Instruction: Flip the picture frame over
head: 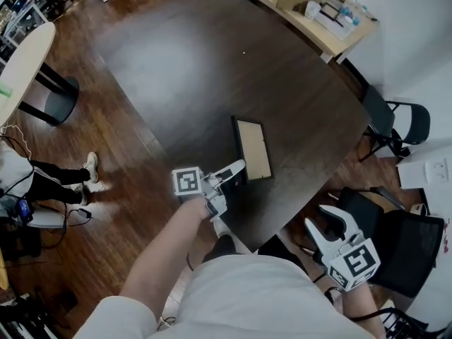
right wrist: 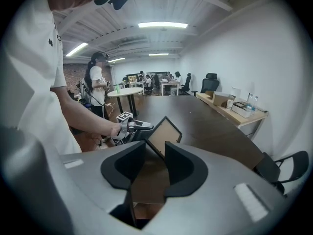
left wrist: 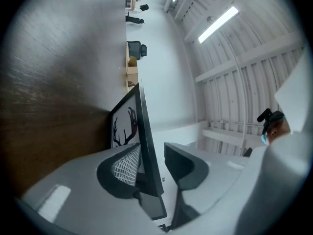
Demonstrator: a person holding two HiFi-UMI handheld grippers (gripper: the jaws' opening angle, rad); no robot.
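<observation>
The black picture frame (head: 254,148) stands tilted on one long edge on the dark table (head: 212,69), with its brown back turned up and to the right. My left gripper (head: 236,169) reaches its near end. In the left gripper view the frame (left wrist: 145,146) runs between the jaws: it leans against the left pad (left wrist: 124,165), and a clear gap separates it from the right one. An antler print (left wrist: 124,124) faces the tabletop. My right gripper (head: 330,216) hangs off the table's near right edge, open, nothing in it. From there I see the frame's back (right wrist: 164,133) and the left gripper (right wrist: 134,126).
A light wooden counter (head: 318,13) with boxes and bottles runs along the back right. Black chairs (head: 395,122) stand right of the table, one (head: 399,242) under my right gripper. A round pale table (head: 21,69) and a seated person's legs (head: 56,175) are at the left.
</observation>
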